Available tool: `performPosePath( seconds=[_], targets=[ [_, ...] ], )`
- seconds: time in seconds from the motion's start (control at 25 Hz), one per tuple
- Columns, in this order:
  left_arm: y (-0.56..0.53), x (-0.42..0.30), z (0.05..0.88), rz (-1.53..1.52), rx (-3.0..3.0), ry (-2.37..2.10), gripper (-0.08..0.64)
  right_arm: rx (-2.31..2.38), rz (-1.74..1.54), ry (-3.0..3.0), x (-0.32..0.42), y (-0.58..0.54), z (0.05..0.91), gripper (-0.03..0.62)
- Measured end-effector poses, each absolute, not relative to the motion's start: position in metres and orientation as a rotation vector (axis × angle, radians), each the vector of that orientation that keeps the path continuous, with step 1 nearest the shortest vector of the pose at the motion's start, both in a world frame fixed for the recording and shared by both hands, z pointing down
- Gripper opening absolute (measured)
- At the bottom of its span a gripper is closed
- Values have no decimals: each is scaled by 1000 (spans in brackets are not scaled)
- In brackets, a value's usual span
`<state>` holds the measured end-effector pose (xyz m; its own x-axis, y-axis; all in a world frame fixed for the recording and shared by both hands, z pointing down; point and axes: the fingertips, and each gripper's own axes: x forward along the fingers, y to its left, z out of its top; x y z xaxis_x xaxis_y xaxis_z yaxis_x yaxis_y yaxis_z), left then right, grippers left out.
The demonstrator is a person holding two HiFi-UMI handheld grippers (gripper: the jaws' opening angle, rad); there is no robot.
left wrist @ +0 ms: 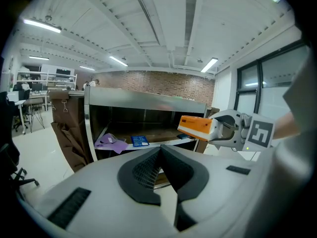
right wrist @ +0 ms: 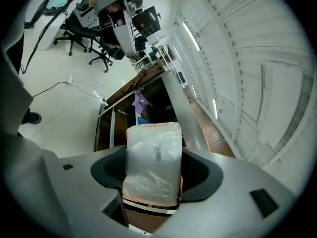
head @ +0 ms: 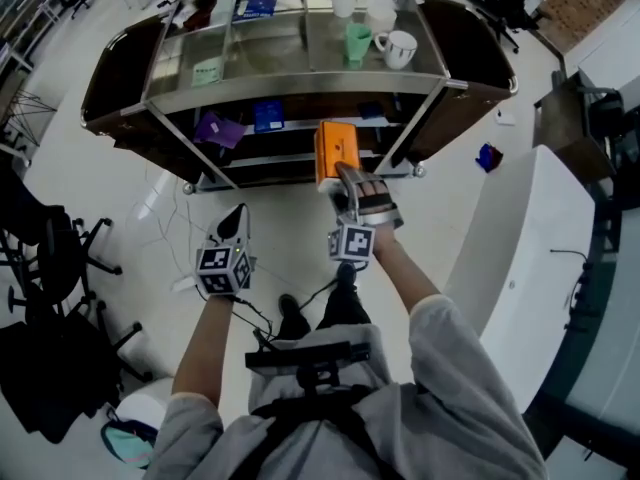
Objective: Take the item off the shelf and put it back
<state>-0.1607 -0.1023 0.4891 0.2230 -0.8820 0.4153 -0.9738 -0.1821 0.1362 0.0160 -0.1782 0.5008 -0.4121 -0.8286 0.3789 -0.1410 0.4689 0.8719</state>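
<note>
An orange pack (head: 337,151) with a white wrapped face (right wrist: 151,167) is held in the air just in front of the metal shelf rack (head: 300,90), level with its middle shelf. My right gripper (head: 347,180) is shut on it, and the pack fills the space between its jaws (right wrist: 151,185). The left gripper view shows the pack (left wrist: 195,126) sticking out sideways from the right gripper (left wrist: 233,130). My left gripper (head: 238,218) hangs lower and to the left over the floor, jaws together, empty (left wrist: 161,175).
On the middle shelf lie a purple packet (head: 220,128) and a blue packet (head: 268,116). The top shelf carries a white mug (head: 398,48), a green cup (head: 358,40) and a white cup (head: 344,0). Office chairs (head: 60,258) stand left, a white table (head: 520,258) right.
</note>
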Motion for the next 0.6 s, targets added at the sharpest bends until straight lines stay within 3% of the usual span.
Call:
performPosePath(
  seconds=[0.6],
  targets=[
    [-218, -128, 556, 350, 2129, -1661, 5, 756, -1050, -1818, -6, -301, 573, 307]
  ],
)
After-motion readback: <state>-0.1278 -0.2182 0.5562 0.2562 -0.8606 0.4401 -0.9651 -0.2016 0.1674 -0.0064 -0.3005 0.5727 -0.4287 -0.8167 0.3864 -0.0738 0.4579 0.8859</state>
